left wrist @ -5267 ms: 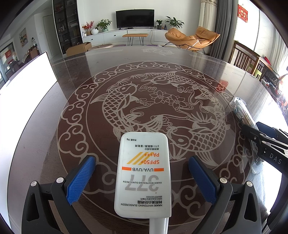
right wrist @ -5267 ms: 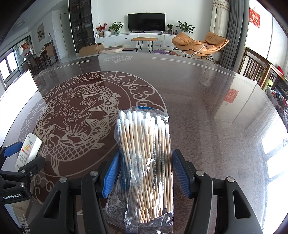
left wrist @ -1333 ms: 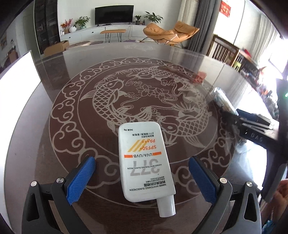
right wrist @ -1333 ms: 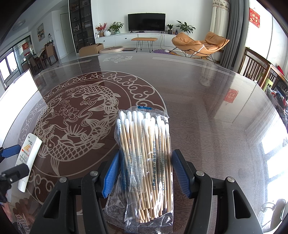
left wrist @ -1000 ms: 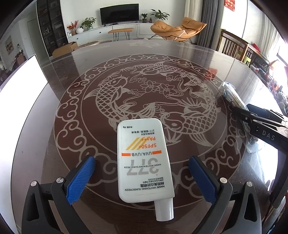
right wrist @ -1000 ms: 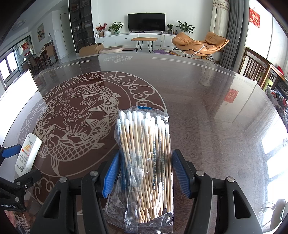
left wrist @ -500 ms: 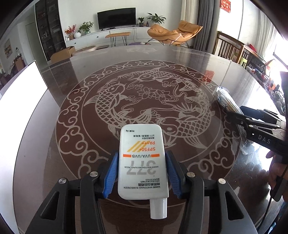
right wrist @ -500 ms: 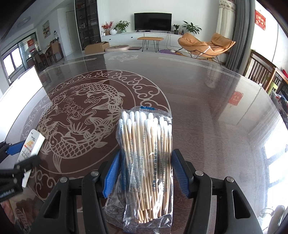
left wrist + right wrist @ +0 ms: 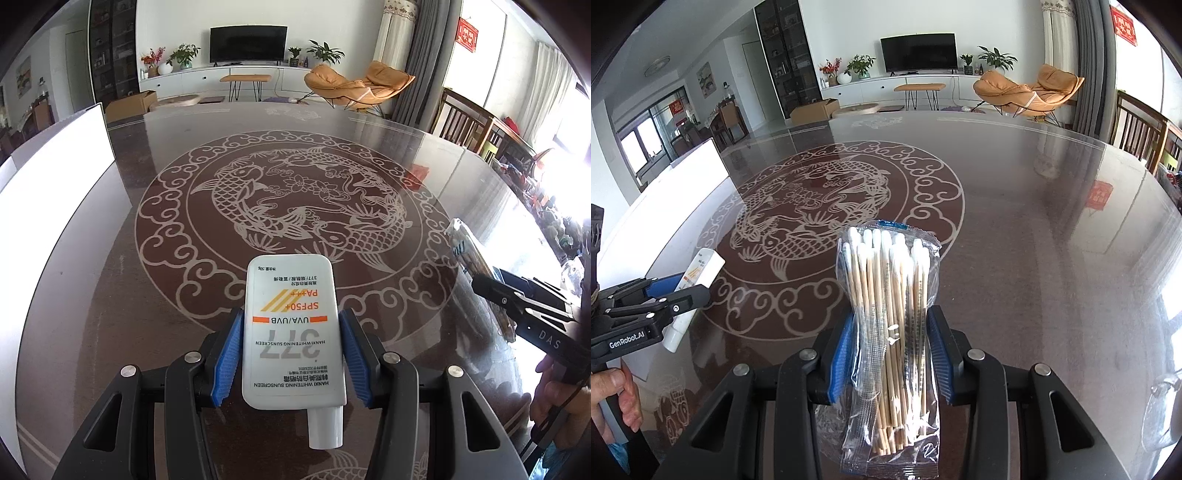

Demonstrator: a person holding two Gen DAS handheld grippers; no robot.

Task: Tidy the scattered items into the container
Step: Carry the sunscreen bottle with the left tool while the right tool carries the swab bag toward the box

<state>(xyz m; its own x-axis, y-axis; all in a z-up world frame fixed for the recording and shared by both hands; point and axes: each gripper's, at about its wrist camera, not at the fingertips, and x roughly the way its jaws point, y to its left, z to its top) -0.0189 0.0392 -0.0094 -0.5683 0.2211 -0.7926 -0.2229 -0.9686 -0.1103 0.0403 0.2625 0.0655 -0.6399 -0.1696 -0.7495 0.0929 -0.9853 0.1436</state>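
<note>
The left gripper (image 9: 291,356) is clamped on a white sunscreen bottle (image 9: 293,332), its blue pads pressing both flat sides; the cap points back toward the camera and the printed label reads upside down, with orange stripes and grey numerals. The right gripper (image 9: 890,350) has its jaws closing, and its blue pads bear on a clear plastic pack of cotton swabs (image 9: 892,332), wooden sticks bunched together with white tips pointing away.

The white container (image 9: 51,184) stands at the table's left edge; only its pale outer wall shows, so its contents cannot be told.

The left wrist view shows the bottle's label in full and, at far right, the other gripper with the swab pack edge-on and a hand (image 9: 554,402) below it. The right wrist view shows the bottle from the side, tilted with its cap low and clear of the table (image 9: 1034,240), and fingers (image 9: 617,395) on the left handle at the lower left.

Beyond both lies the dark glossy table with a carved fish medallion (image 9: 295,210), then an orange lounge chair (image 9: 354,85) and a television (image 9: 248,44) against the far wall.
</note>
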